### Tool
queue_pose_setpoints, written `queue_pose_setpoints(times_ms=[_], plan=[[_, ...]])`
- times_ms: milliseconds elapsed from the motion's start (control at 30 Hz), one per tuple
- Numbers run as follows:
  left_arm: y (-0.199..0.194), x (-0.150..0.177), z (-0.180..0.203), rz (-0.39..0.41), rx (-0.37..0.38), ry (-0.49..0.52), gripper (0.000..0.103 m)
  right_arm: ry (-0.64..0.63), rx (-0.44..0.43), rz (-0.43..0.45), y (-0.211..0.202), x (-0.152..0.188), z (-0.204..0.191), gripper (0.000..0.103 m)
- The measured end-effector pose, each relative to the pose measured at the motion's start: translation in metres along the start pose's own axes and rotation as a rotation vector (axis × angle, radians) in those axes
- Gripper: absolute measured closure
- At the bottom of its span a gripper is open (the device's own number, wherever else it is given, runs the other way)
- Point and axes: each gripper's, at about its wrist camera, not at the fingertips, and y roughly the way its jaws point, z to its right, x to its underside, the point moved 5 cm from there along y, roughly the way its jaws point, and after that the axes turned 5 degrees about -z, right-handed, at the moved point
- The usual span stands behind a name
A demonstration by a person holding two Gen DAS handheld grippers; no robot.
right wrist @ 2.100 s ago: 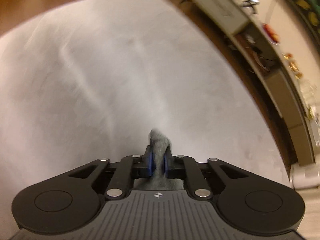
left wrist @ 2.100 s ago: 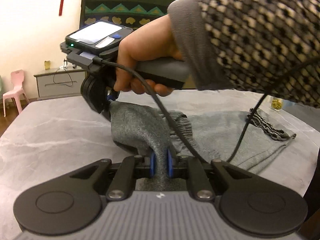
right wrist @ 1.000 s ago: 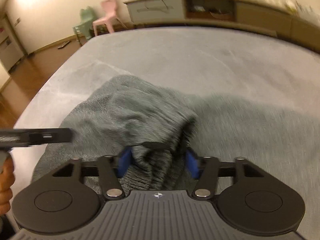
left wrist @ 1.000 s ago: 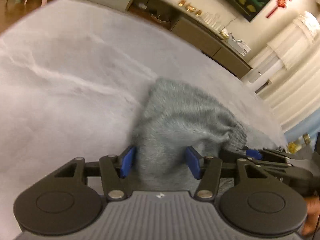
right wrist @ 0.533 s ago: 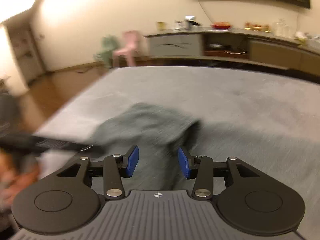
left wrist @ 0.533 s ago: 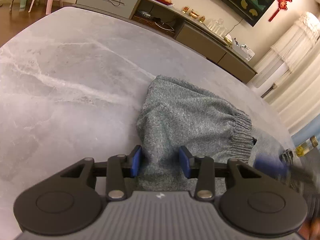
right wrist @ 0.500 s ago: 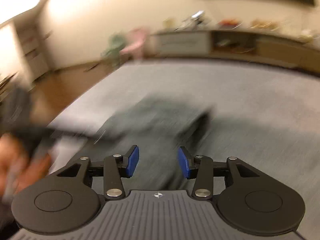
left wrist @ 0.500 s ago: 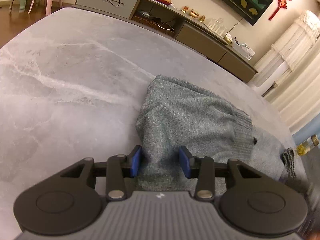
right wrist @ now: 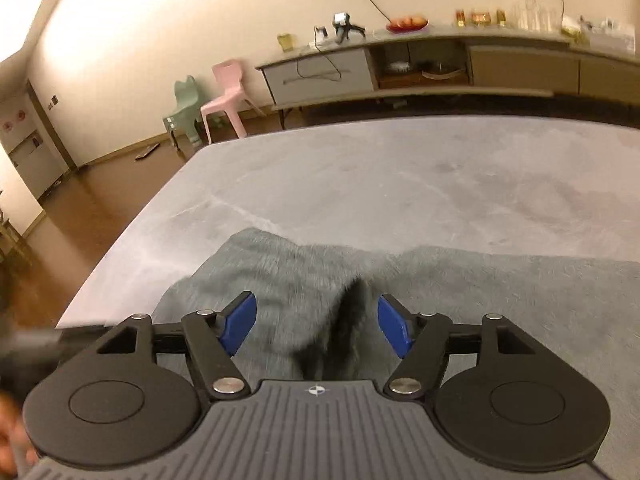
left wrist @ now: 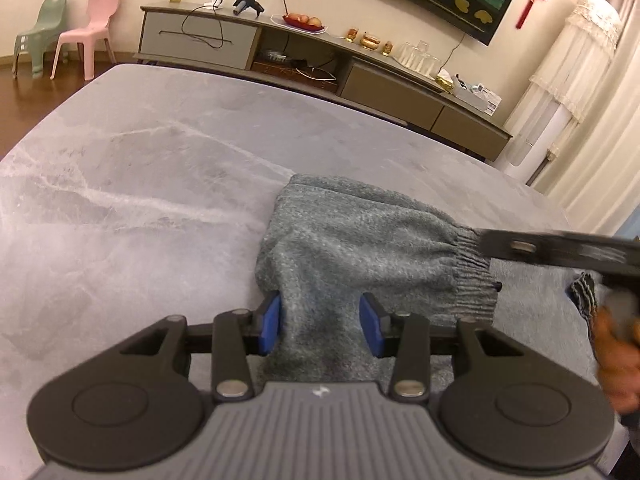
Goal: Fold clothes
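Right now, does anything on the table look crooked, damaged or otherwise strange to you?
Nothing is damaged or spilled. The grey knitted garment lies folded over itself on the marble table, but the fold is uneven: the ribbed cuff sits slanted and the top layer is rumpled. The left gripper and right gripper have open jaws.

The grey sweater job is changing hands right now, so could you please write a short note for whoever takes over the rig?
Left gripper: jaws open, with the near edge of the folded part between them, not clamped.
Right gripper: jaws open, just above the knit, gripping nothing.
The grey sweater lies on the grey marble table, one part folded over with its ribbed cuff lying on the flat layer beneath.
Done: one fold is laid down and let go.
Left: the part stretching right is unfolded; probably regrip there and fold again, then square the bundle.
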Motion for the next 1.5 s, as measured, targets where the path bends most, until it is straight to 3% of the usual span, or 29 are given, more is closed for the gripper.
queue_pose_setpoints(times_ms=[33,67,167,267,300,367,467,567,633,700,833,933,1000,1033,1100,1200,1267,1333,1400,1500], plan=[[0.0,0.0,0.001,0.0,-0.002,0.005,0.062,-0.025,0.016,-0.022,0.014,-0.003,-0.002,0.044],[0.0,0.0,0.002,0.001,-0.004,0.01,0.062,-0.049,0.032,-0.044,0.028,-0.006,-0.005,0.062],[-0.004,-0.001,0.004,0.012,-0.002,0.027,0.062,-0.169,0.109,-0.034,0.06,-0.015,-0.017,0.063],[-0.009,-0.002,0.006,0.024,-0.001,0.045,0.062,-0.135,0.121,-0.037,0.063,-0.018,-0.014,0.062],[-0.013,-0.004,0.007,0.037,0.002,0.048,0.062,-0.119,0.116,-0.034,0.055,-0.016,-0.013,0.061],[-0.023,-0.007,0.01,0.065,0.009,0.054,0.062,-0.083,0.121,0.021,0.02,-0.006,-0.01,0.048],[-0.024,-0.009,0.027,0.07,0.059,0.101,0.061,-0.107,0.057,0.101,-0.038,0.034,-0.017,0.047],[-0.008,-0.003,0.051,0.019,0.067,0.176,0.06,-0.172,-0.02,0.02,-0.043,0.091,-0.036,0.051],[0.009,0.007,0.059,-0.024,0.007,0.212,0.061,-0.235,0.016,-0.037,-0.029,0.126,-0.042,0.05],[0.023,0.015,0.063,-0.047,-0.059,0.236,0.061,-0.206,-0.006,0.011,-0.031,0.134,-0.035,0.049],[0.028,0.032,0.093,-0.044,-0.084,0.352,0.058,-0.133,-0.029,0.023,-0.065,0.117,-0.016,0.046],[0.032,0.045,0.116,-0.041,-0.102,0.438,0.05,-0.103,0.021,0.033,-0.083,0.121,0.016,0.043],[0.034,0.053,0.131,-0.038,-0.114,0.496,0.051,-0.083,0.056,0.039,-0.095,0.125,0.038,0.039],[0.035,0.058,0.139,-0.037,-0.12,0.525,0.044,-0.067,0.08,0.021,-0.092,0.132,0.049,0.039],[0.037,0.066,0.154,-0.035,-0.132,0.583,0.045,-0.051,0.121,0.015,-0.095,0.14,0.07,0.039],[0.022,0.054,0.177,0.004,-0.056,0.531,0.047,-0.07,0.183,0.103,-0.135,0.132,0.097,0.033],[0.012,0.046,0.191,0.03,-0.005,0.494,0.047,-0.091,0.265,0.174,-0.171,0.127,0.118,0.018],[0.002,0.038,0.206,0.056,0.047,0.457,0.046,-0.09,0.383,0.203,-0.196,0.127,0.151,0.018],[-0.009,0.029,0.22,0.082,0.098,0.42,0.046,-0.018,0.44,0.209,-0.207,0.133,0.18,0.018],[0.013,0.025,0.27,0.027,0.164,0.411,0.046,0.171,0.391,0.267,-0.212,0.145,0.212,0.021]])
